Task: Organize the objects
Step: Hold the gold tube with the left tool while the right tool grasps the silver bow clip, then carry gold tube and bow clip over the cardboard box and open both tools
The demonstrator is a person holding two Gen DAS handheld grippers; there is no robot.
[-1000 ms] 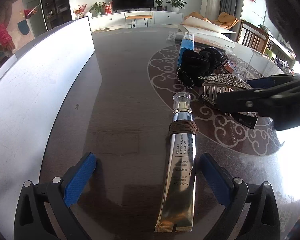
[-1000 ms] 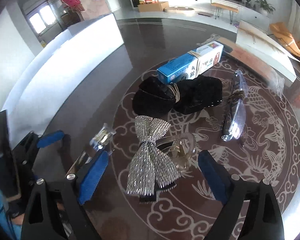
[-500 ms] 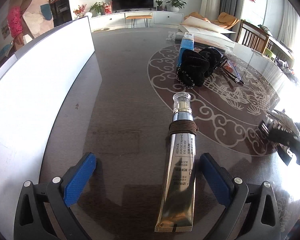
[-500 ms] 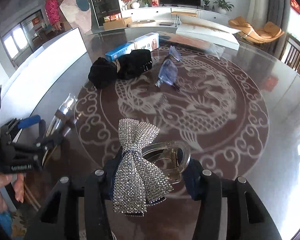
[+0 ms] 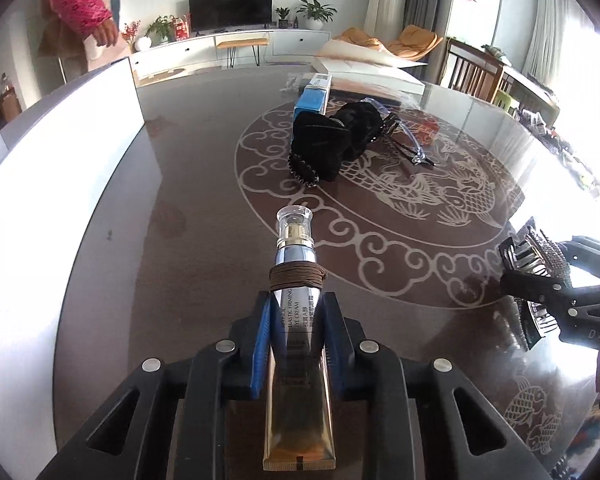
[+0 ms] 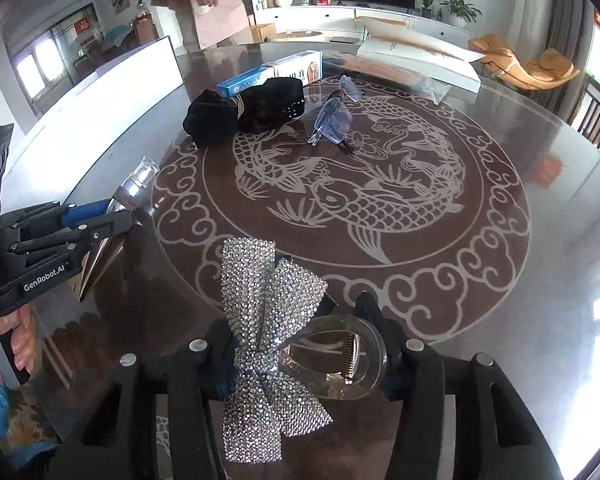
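Note:
My left gripper (image 5: 296,316) is shut on a gold eye-cream tube (image 5: 298,360) with a clear cap and a brown band; the tube points away across the table. It shows in the right wrist view (image 6: 130,192) at the left. My right gripper (image 6: 308,332) is shut on a rhinestone bow hair claw (image 6: 268,320) with a clear clip, held above the table's near edge. The claw shows in the left wrist view (image 5: 536,256) at the right.
On the round patterned glass table (image 6: 500,200) lie a black velvet pouch (image 6: 244,112), a blue toothpaste box (image 6: 268,72) and clear glasses (image 6: 334,114). A white board (image 5: 60,152) stands along the left. Flat white boxes (image 6: 416,56) lie at the back. A person stands behind.
My left gripper has closed on the eye-cream tube. My right gripper, which took hold of the bow hair claw, has carried it back toward the table's near right edge.

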